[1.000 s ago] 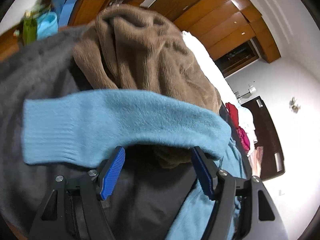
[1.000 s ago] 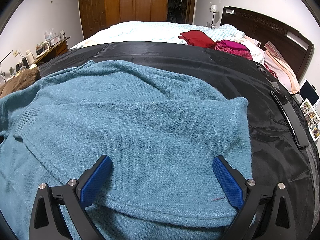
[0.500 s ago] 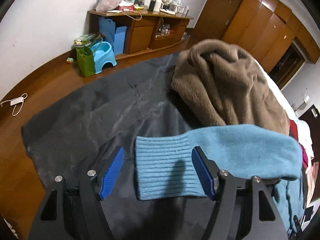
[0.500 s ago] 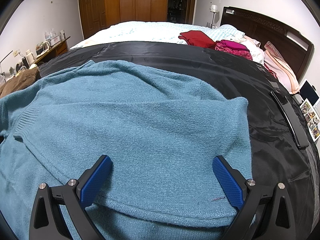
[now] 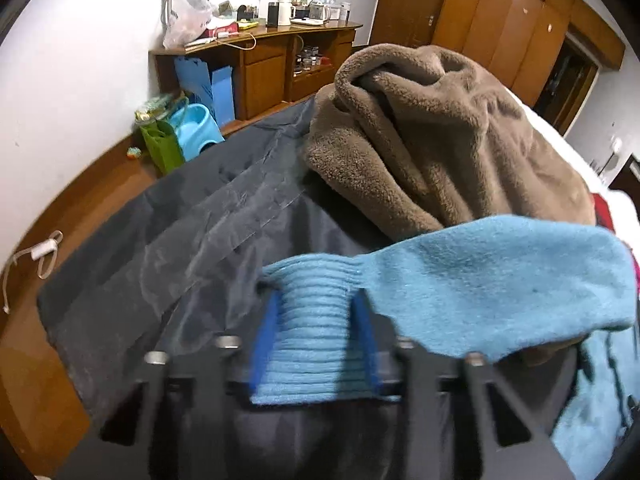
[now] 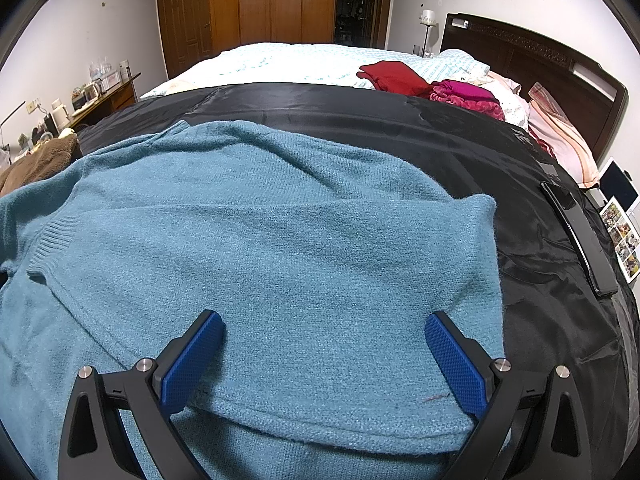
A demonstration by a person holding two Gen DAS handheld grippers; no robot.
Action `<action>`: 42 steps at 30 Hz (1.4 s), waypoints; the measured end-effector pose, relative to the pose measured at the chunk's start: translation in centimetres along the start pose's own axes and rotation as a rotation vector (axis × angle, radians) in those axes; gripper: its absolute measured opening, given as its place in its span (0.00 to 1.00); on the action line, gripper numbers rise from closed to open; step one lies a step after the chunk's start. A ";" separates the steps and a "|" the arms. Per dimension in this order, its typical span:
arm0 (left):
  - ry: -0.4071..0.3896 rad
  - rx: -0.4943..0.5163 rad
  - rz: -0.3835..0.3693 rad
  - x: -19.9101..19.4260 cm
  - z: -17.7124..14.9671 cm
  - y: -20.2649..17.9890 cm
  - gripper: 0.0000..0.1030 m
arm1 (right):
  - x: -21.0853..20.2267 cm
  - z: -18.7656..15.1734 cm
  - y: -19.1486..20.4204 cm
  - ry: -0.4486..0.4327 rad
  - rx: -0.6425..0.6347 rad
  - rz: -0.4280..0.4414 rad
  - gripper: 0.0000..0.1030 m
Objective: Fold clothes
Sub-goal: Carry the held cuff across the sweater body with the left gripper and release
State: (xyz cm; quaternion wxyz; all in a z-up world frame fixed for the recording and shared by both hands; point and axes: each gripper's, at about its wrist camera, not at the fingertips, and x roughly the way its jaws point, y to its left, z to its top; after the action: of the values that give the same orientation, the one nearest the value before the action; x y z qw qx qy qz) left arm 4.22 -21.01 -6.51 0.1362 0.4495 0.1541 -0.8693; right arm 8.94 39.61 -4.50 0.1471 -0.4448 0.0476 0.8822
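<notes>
1. Blue sweater point(image 6: 280, 248) spread flat on a black sheet point(image 6: 400, 120) covering the near end of the bed point(image 6: 288, 60); lower body doubled over, fold edge nearest the right wrist camera.
2. Right gripper point(image 6: 322, 360) poised low over the sweater's folded hem point(image 6: 328, 428), jaws wide apart. Blue pads point(image 6: 192, 360) either side of flat knit, nothing pinched between them. Contact with the cloth not determinable.
3. Left gripper point(image 5: 316, 344) closing on the ribbed cuff point(image 5: 316, 332) of the sweater's sleeve point(image 5: 500, 280). Cuff bunched between the two blue pads, both faces against the ribbing, narrow gap. Image blurred at the fingers.
4. Sleeve running from the cuff out to the right in the left wrist view, lifted off the sheet, passing in front of a brown fleece garment point(image 5: 440, 140).
5. Brown fleece garment heaped on the black sheet beyond the sweater's sleeve; also visible at the far left edge of the right wrist view, beside the sweater.
6. Red garment point(image 6: 390, 76) and magenta garment point(image 6: 464, 96) lying well beyond the sweater, toward the headboard point(image 6: 540, 64), on the light bedspread.
7. Dark flat bar-shaped item point(image 6: 576, 236) on the sheet to the right of the sweater; nature not determinable.
8. Wooden sideboard point(image 5: 264, 68) against the wall well beyond the sweater, cluttered top.
</notes>
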 end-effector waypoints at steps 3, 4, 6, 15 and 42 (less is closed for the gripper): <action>-0.015 -0.023 -0.029 -0.4 0.1 0.1 0.20 | 0.0 0.0 0.0 0.000 0.001 0.001 1.00; -0.027 -0.028 -0.034 -0.7 0.1 0.1 0.20 | 0.0 0.0 0.0 0.000 0.001 0.001 1.00; -0.060 -0.034 -0.044 -1.6 0.4 -0.1 0.20 | 0.0 0.0 0.0 0.000 0.001 0.002 1.00; -0.224 -0.066 -0.165 -8.0 3.8 -2.0 0.18 | -0.1 -0.1 0.0 -0.001 0.002 0.003 1.00; -0.328 0.460 -0.801 -27.0 2.1 -31.5 0.19 | -0.2 -0.1 -0.2 -0.006 0.009 0.021 1.00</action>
State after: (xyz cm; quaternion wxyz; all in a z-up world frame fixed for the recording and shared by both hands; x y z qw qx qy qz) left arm 6.00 9.65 21.45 -0.2890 0.2304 0.0955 -0.9243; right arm 9.24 39.73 -4.41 0.1400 -0.4409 0.0559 0.8848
